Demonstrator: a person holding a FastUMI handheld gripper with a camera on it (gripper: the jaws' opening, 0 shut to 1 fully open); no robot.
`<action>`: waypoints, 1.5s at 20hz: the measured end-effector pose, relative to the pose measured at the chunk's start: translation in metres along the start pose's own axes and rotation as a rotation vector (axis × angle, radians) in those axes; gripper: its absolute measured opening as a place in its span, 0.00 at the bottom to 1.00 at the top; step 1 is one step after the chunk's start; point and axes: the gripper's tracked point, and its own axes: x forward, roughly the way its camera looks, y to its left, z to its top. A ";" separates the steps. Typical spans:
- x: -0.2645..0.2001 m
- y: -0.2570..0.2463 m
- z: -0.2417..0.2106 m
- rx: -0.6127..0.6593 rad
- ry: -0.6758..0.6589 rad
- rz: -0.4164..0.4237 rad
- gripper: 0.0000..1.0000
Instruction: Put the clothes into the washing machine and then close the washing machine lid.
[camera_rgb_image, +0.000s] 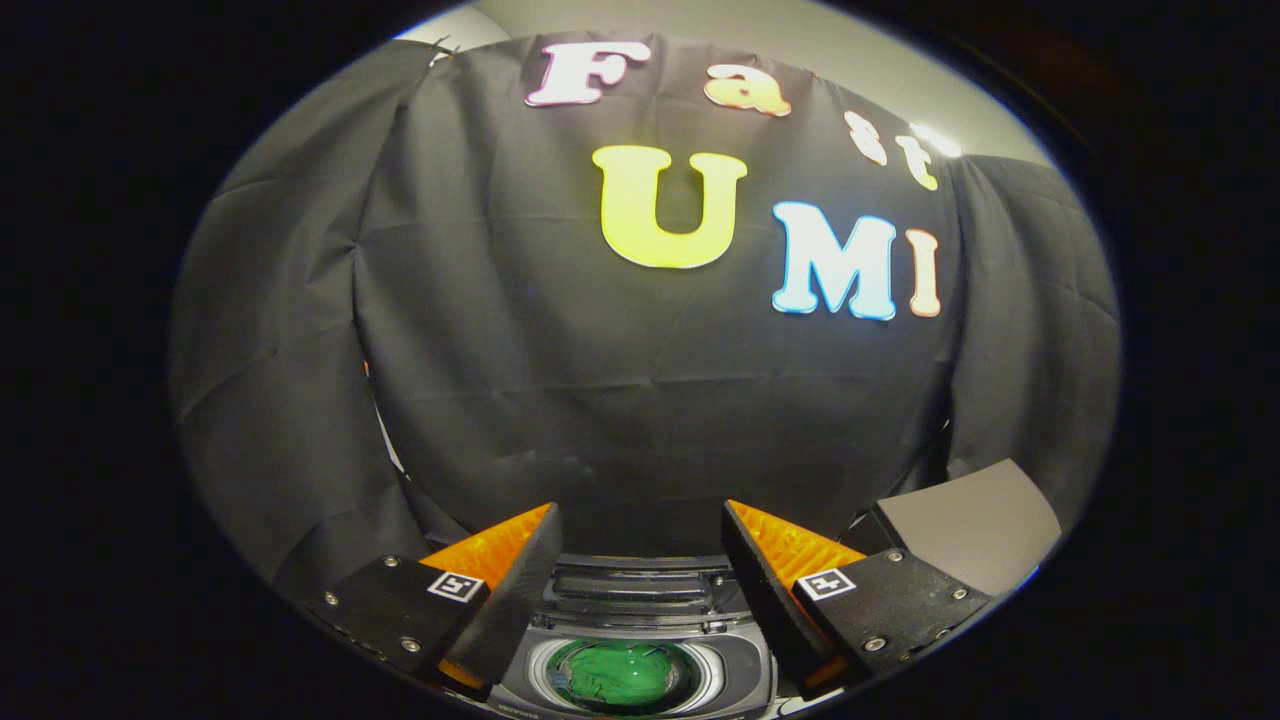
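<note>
Here the gripper (640, 570) hung over the washing machine (640, 640), its two fingers (520, 590) spread wide apart with nothing held between them. Each finger had a black pad on its inner face, an orange ribbed backing and a black mount carrying a small square marker. Below and between the fingers lay the top of the machine, a dark grey panel with its round drum opening ringed in pale metal. Inside the drum sat the clothes (620, 675), a crumpled green bundle resting low in the tub, well under the fingertips and touching neither of them. The machine's lid (640, 585) seemed to be folded back at the rear of the opening, just ahead of the fingertips, though how far it was raised could not be told. To the right of the right finger a flat grey panel (970, 530) stood tilted against the black cloth wall (640, 400), which rose behind everything
</note>
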 end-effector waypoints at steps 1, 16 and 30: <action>0.012 -0.001 -0.005 0.013 0.023 0.003 0.98; 0.100 -0.006 -0.036 0.008 0.175 0.015 0.98; 0.097 0.009 -0.068 0.049 0.196 0.043 0.99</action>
